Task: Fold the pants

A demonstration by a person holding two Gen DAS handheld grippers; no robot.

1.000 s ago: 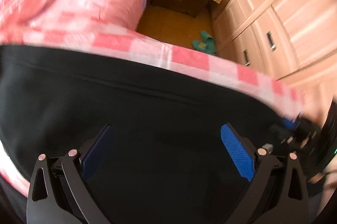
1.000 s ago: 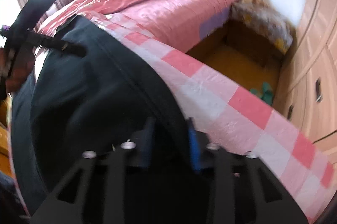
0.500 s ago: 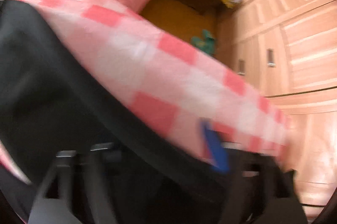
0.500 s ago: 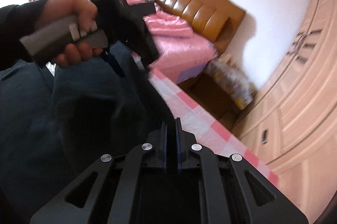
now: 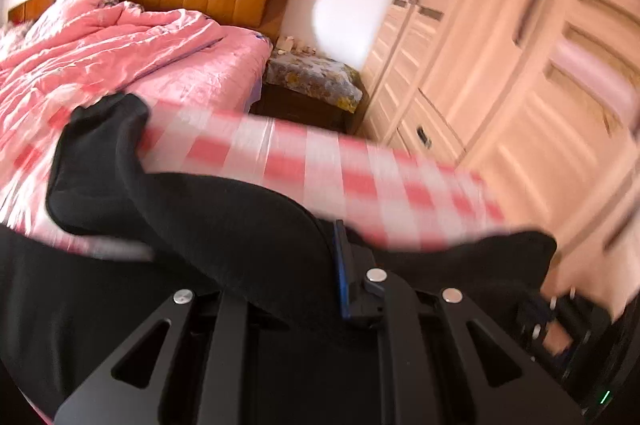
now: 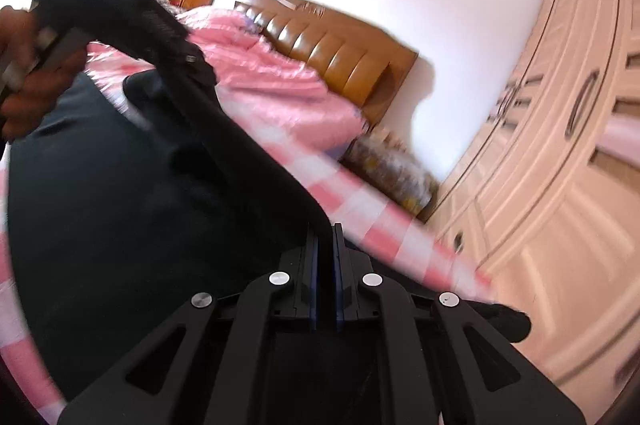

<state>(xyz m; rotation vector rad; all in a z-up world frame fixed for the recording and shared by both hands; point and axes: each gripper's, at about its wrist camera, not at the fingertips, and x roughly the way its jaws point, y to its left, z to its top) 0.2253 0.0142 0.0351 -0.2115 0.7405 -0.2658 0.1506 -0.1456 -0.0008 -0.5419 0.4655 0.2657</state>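
Both hand-held grippers – left hand-held gripper (image 5: pixel 320 265), right hand-held gripper (image 6: pixel 325 257) – pinch pants (image 5: pixel 224 221) edge.

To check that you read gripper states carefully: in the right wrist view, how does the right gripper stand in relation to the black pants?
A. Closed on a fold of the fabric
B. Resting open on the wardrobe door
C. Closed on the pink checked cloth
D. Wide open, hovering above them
A: the right gripper has its blue pads nearly together with the black pants running up into the narrow gap, lifted above the checked cloth.
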